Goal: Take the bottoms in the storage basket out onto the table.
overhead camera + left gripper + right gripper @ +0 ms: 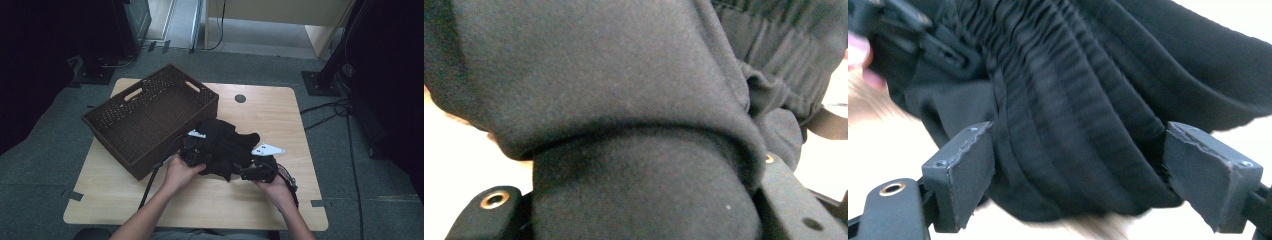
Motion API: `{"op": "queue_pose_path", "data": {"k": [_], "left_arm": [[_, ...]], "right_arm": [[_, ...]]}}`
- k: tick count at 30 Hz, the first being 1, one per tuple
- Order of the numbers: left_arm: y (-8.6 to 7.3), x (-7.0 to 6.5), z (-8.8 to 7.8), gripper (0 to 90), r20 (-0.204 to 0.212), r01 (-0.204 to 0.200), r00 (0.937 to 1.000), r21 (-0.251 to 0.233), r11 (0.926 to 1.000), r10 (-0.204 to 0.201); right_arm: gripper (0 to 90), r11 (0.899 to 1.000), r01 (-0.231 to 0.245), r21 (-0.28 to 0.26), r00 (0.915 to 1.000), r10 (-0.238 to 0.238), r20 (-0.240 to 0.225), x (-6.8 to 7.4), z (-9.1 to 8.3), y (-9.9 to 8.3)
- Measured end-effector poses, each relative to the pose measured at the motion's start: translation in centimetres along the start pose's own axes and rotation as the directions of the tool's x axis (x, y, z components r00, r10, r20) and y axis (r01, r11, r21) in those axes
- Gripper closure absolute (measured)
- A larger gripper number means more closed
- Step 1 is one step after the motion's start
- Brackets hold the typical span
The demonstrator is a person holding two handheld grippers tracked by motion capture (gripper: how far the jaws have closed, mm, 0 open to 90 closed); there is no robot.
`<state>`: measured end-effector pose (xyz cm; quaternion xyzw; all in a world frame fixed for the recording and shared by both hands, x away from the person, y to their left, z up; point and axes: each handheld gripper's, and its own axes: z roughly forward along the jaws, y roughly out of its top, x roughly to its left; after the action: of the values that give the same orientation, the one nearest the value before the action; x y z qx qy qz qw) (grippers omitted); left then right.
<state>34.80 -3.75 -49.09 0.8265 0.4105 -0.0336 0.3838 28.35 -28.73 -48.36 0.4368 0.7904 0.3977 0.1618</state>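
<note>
Item: black garment (225, 145), bunched, lying on the table (280, 115) between both tools and just right of the wicker basket (145, 117). Left hand-held gripper (192, 152): jaws part closed on a thick fold of the cloth, which packs the gap, apparently to gather the bulk. Right hand-held gripper (1078, 175): jaws wide, straddling the gathered elastic band (1058, 100), its fingers (968, 170) touching the pleats at either edge, probably to keep that end spread for folding or for lifting toward the basket.

Black cloth (624, 100) hides the left gripper's (644, 210) jaw tips; grip seemingly closed.
</note>
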Motion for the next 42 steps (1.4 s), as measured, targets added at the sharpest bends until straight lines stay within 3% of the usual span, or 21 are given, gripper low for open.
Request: {"op": "queue_pose_path", "data": {"k": [2,5,10,13,16,21,33,37,42], "left_arm": [[-0.1,-0.2,0.1,59.6,0.0,-0.008,1.0,0.003,1.0,0.008],[-0.1,-0.4,0.2,57.9,-0.012,-0.019,0.9998,0.009,0.9998,0.019],[-0.5,-0.1,0.0,53.6,-0.003,-0.022,0.9997,0.006,0.9997,0.022],[-0.8,0.1,0.0,47.0,-0.009,-0.042,0.9991,-0.001,0.9991,0.042],[-0.7,0.3,0.0,34.4,-0.025,-0.045,0.9987,0.017,0.9989,0.045],[-0.5,0.3,-0.5,30.0,-0.006,-0.046,0.9989,0.034,0.9984,0.046],[0.2,-0.3,-2.2,28.9,-0.025,-0.048,0.9984,0.077,0.9959,0.05],[0.5,0.0,-3.1,29.7,-0.006,-0.028,0.9996,0.084,0.9961,0.029],[0.9,0.1,-4.3,30.4,-0.001,-0.036,0.9993,0.078,0.9963,0.036]], "right_arm": [[14.2,1.0,0.007,-0.001,1.0,-0.007,0.001,0.2,0.3,0.1],[13.4,0.999,0.036,0.039,0.9987,-0.038,0.034,0.6,1.7,-0.1],[13.9,0.999,0.017,0.043,0.9994,-0.018,0.03,0.1,2.1,-0.4],[13.8,0.999,0.021,0.045,0.999,-0.022,0.038,0.2,2.3,-0.5],[13.8,0.999,0.02,0.045,0.999,-0.022,0.04,0.2,2.4,-0.5],[13.9,0.999,0.015,0.042,0.9992,-0.016,0.037,0.1,2.4,-0.6],[13.8,0.999,0.014,0.037,0.9995,-0.015,0.027,-0.2,2.3,-0.8],[13.8,0.999,0.014,0.039,0.9995,-0.016,0.028,-0.2,2.3,-0.8],[13.8,0.999,0.011,0.036,0.9996,-0.012,0.025,-0.2,2.3,-0.8]]}}
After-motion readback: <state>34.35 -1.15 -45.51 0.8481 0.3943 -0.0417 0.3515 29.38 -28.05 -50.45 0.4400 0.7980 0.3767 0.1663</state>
